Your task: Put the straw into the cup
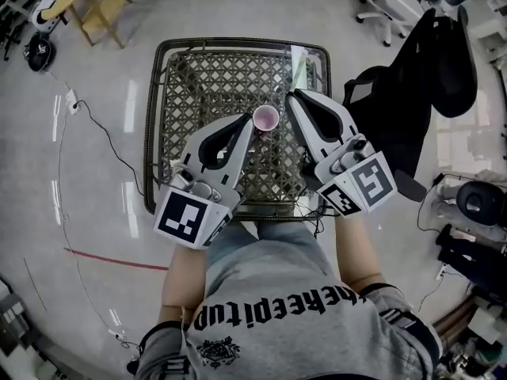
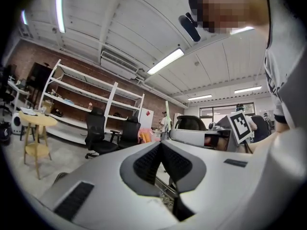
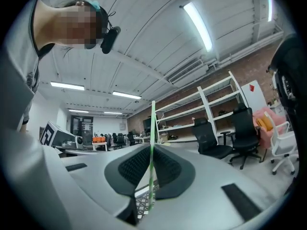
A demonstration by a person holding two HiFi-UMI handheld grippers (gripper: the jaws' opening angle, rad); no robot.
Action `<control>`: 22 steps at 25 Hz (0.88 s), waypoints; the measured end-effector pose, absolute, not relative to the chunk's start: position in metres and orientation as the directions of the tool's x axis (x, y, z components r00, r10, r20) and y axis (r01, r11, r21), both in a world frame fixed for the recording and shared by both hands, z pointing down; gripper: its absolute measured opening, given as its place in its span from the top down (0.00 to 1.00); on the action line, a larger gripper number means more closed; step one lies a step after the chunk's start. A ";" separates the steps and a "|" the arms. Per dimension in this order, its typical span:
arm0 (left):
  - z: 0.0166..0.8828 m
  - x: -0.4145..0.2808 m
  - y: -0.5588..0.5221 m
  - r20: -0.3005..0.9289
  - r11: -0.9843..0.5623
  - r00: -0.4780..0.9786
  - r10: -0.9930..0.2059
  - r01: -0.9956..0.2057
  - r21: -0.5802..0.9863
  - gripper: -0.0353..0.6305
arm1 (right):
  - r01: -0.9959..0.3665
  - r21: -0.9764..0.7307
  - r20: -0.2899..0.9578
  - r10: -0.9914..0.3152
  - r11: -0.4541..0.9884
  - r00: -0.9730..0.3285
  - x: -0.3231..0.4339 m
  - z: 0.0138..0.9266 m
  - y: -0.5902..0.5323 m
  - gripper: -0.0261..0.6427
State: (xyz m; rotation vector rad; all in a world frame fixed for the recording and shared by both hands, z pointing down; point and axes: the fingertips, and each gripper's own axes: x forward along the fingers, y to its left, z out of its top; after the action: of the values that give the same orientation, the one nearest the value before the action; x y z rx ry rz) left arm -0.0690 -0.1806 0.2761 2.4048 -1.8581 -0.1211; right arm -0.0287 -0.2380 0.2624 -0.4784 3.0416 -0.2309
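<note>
A small pink cup (image 1: pixel 265 119) stands upright on the wire mesh table (image 1: pixel 206 77), right of centre. My left gripper (image 1: pixel 247 123) is shut with nothing between its jaws, and its tip is just left of the cup. In the left gripper view its jaws (image 2: pixel 160 144) meet and the cup is hidden. My right gripper (image 1: pixel 291 96) is shut on a thin green-and-white straw (image 1: pixel 299 66), just right of and beyond the cup. In the right gripper view the straw (image 3: pixel 152 123) stands upright between the pads of the gripper (image 3: pixel 151 147). The left gripper view shows the straw (image 2: pixel 167 114) too.
A black office chair with a dark jacket (image 1: pixel 428 77) stands close to the table's right side. A wooden stool (image 1: pixel 87 2) is at the far left, and a cable (image 1: pixel 103 141) runs over the floor left of the table. The person's body fills the near side.
</note>
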 end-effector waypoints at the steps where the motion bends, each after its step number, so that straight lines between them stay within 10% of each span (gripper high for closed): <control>1: 0.278 -0.068 -0.181 0.000 -0.232 0.234 -0.972 -0.964 0.130 0.92 | -0.287 -0.158 -0.031 -0.295 0.945 -0.955 -0.028 0.264 -0.241 0.90; 22: 0.335 -0.067 -0.182 0.088 -0.058 0.072 -0.994 -0.987 0.152 0.92 | -0.189 -0.192 -0.017 -0.196 0.963 -0.980 -0.045 0.343 -0.273 0.90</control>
State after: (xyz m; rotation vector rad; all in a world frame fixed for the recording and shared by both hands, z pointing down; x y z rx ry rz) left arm -0.0667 -0.1817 0.3348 2.1675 -2.0300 -0.0594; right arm -0.0449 -0.2732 0.3434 -0.3021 3.0767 -0.2959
